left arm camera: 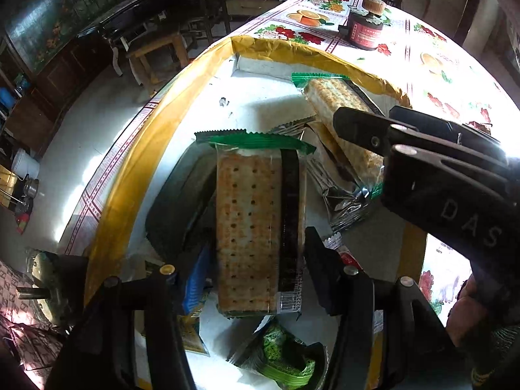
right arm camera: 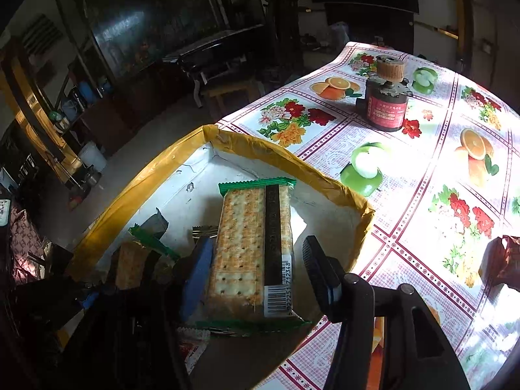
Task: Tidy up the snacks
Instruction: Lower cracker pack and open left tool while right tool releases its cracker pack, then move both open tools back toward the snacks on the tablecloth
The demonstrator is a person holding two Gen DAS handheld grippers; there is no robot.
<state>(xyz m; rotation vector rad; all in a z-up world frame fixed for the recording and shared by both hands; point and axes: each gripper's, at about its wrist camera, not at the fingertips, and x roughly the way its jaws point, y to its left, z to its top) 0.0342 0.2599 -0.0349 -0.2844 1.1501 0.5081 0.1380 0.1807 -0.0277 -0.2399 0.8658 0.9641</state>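
Note:
A white box with yellow-taped rim (left arm camera: 156,123) (right arm camera: 325,175) sits on the table and holds snack packs. A cracker pack with green ends (left arm camera: 256,224) lies between my left gripper's (left arm camera: 250,279) fingers; the jaws stand apart around it, not pressing. A second cracker pack (right arm camera: 250,247) (left arm camera: 341,120) lies between my right gripper's (right arm camera: 256,269) open fingers, leaning in the box. The right gripper also shows in the left wrist view (left arm camera: 373,136), over that pack. A green packet (left arm camera: 282,357), a silver wrapper (left arm camera: 344,201) and a dark packet (left arm camera: 182,201) lie in the box too.
The table has a fruit-and-flower oilcloth (right arm camera: 422,195). A dark red-labelled jar with a wooden spool on top (right arm camera: 386,100) (left arm camera: 365,26) stands beyond the box. A brown wrapper (right arm camera: 503,260) lies at the right. Dark furniture and floor lie left of the table.

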